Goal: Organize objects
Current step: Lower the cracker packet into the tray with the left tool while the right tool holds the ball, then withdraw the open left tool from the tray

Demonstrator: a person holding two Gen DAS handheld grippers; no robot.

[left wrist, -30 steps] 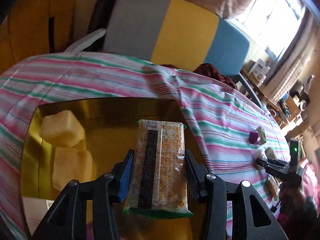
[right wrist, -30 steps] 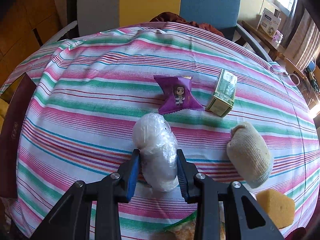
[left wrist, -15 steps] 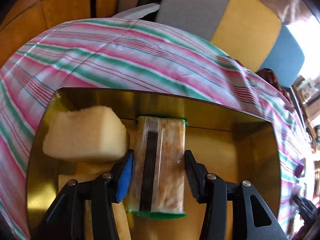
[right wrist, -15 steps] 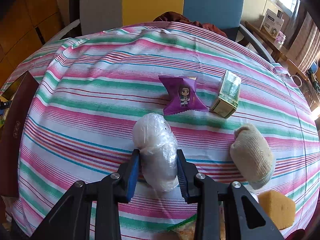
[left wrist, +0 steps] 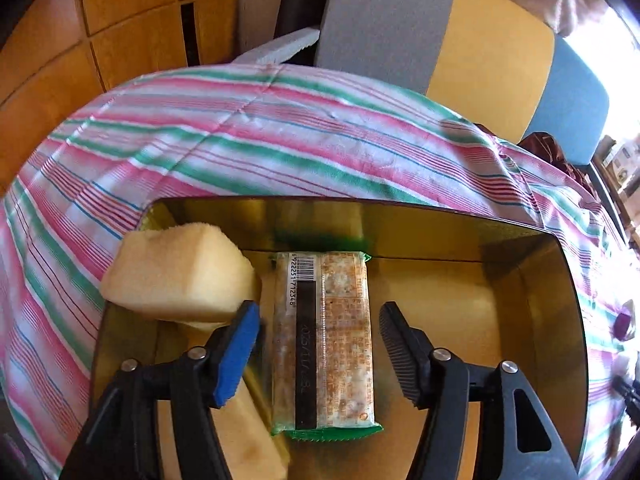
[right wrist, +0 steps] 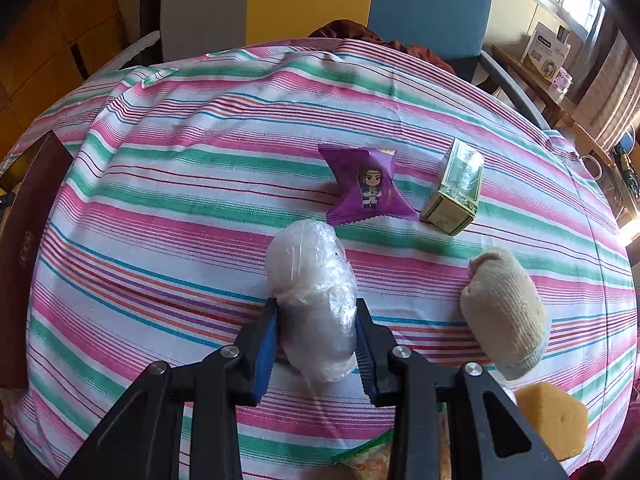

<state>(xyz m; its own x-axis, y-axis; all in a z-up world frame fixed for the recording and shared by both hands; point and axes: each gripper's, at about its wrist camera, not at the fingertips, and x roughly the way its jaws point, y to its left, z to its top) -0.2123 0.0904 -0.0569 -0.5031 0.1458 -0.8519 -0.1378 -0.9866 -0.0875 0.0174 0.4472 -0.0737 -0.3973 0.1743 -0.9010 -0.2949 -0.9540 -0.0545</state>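
An orange-and-white cracker packet lies flat on the floor of a gold-lined box. My left gripper straddles it with its jaws opening; both pads stand clear of the packet's sides. Two pale yellow sponges are stacked in the box's left part. In the right wrist view, my right gripper is shut on a clear plastic-wrapped white bundle just above the striped tablecloth.
A purple snack packet, a small green box, a beige sock and an orange sponge lie on the cloth. The box's dark red side is at the left. A grey, yellow and blue chair stands behind the table.
The left gripper carried the cracker packet down into the gold box, then spread its jaws off it, leaving the packet lying on the box floor. The right gripper kept still on its bundle.
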